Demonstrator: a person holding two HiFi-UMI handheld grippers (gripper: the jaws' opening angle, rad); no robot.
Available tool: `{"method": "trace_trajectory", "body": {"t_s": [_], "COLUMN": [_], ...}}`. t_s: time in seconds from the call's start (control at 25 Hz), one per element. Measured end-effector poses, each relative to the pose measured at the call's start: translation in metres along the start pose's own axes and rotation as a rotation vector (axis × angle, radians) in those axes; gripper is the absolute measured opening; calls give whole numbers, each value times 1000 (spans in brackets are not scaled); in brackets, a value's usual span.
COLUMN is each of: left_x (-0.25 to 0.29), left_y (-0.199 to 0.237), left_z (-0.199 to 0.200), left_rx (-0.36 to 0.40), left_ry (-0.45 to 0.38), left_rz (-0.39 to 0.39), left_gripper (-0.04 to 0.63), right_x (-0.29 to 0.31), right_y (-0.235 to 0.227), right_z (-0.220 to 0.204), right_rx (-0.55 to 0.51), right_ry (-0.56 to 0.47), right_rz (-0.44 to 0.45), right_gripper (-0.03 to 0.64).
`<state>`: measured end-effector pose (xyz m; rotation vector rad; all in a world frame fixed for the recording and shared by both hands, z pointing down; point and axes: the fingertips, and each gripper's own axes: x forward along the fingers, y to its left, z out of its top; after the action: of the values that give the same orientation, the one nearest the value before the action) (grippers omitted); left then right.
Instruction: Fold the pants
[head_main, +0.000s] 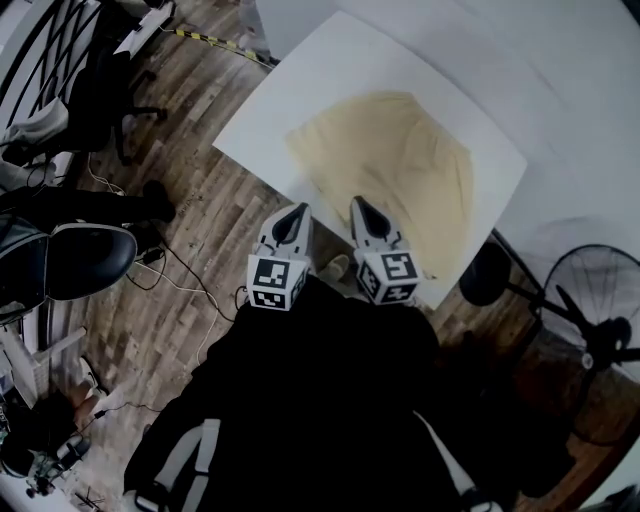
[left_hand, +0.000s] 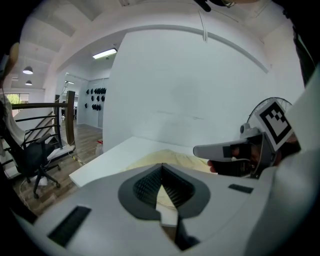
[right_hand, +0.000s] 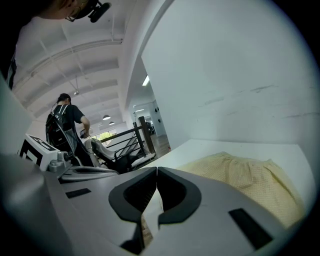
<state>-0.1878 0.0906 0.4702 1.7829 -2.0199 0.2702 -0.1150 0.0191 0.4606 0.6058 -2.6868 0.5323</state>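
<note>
Pale yellow pants (head_main: 400, 170) lie spread flat on a white table (head_main: 300, 90); they also show in the left gripper view (left_hand: 165, 159) and the right gripper view (right_hand: 250, 180). My left gripper (head_main: 297, 213) hovers at the table's near edge, just short of the pants, jaws shut with nothing between them (left_hand: 161, 167). Beside it my right gripper (head_main: 357, 206) sits over the pants' near hem, also shut and empty (right_hand: 156, 171). Neither touches the cloth.
A standing fan (head_main: 600, 340) and a round black stool (head_main: 485, 273) are to the right of the table. Office chairs (head_main: 75, 260) and cables lie on the wooden floor at left. A person (right_hand: 65, 127) stands far back in the right gripper view.
</note>
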Motion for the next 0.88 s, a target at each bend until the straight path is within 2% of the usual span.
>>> {"method": "trace_trajectory", "body": {"t_s": [0.4,0.88], "left_x": [65,113], "left_y": [53,97], "left_z": [7,-7], "left_rx": [-27,-77], "left_ry": [89,146], "left_rz": [0,39], "left_gripper": [3,5], "right_x": [91,167], "right_y": [-29,-48], "right_z": [14,11], "right_rx": [8,2], "right_ry": [87,160], "right_rz": [-31,-35], "right_gripper": [5,6]}}
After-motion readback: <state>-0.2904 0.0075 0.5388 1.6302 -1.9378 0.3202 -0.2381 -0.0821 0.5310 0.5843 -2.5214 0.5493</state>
